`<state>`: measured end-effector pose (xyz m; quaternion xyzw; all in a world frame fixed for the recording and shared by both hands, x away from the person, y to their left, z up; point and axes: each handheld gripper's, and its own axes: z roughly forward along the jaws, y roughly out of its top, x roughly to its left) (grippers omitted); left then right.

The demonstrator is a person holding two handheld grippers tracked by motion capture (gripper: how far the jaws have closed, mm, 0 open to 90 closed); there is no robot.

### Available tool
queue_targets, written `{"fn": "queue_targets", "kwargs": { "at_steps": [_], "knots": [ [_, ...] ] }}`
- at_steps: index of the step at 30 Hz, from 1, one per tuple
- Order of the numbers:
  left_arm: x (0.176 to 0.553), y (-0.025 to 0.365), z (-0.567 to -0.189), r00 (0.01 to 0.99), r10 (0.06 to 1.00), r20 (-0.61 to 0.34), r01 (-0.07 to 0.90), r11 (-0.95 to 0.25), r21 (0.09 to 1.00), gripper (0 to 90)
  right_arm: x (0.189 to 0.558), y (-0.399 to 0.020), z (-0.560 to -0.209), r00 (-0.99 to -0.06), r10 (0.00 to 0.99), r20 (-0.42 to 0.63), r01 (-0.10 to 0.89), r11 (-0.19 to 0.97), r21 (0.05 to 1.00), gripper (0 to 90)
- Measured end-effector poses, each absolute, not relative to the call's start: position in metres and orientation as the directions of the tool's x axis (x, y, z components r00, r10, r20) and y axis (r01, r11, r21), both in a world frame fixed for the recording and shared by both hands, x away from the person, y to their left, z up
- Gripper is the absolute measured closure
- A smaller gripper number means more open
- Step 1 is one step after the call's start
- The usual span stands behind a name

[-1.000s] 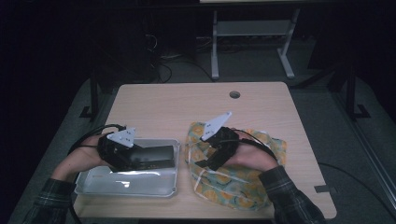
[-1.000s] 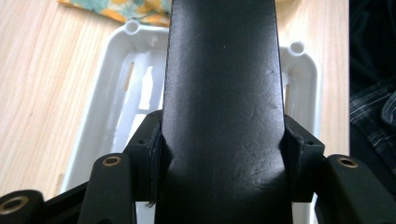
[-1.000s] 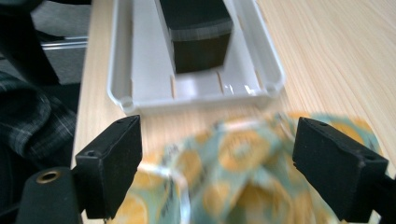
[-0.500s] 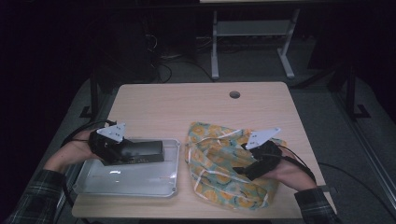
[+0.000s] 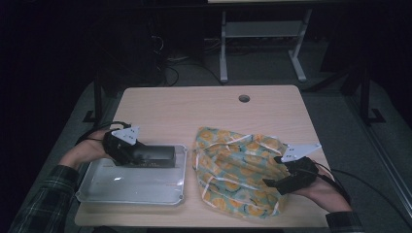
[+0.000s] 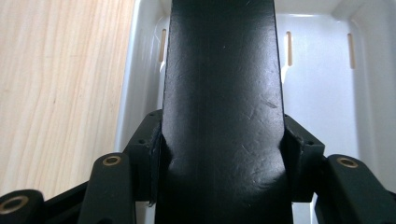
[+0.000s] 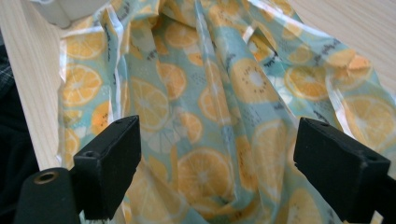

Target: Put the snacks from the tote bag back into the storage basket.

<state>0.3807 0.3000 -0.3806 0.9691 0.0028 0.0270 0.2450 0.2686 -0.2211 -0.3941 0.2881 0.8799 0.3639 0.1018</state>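
High view: the left hand-held gripper clamped a long black block, which lay level over the far part of the clear plastic tray directly below it. In the left gripper view, both pads pressed the block's sides. The right hand-held gripper stood wide apart and held nothing, with the orange-print cloth spread on the desk directly ahead of it.
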Motion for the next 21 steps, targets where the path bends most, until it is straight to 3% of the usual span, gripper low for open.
{"fn": "queue_targets", "kwargs": {
  "at_steps": [21],
  "knots": [
    [0.406,0.29,-0.411,0.999,0.023,0.039,0.002,-0.888,0.461,42.0,0.268,-0.228,-0.398,-0.808,0.588,0.035,0.443,0.566,0.695,14.6]
  ]
}}
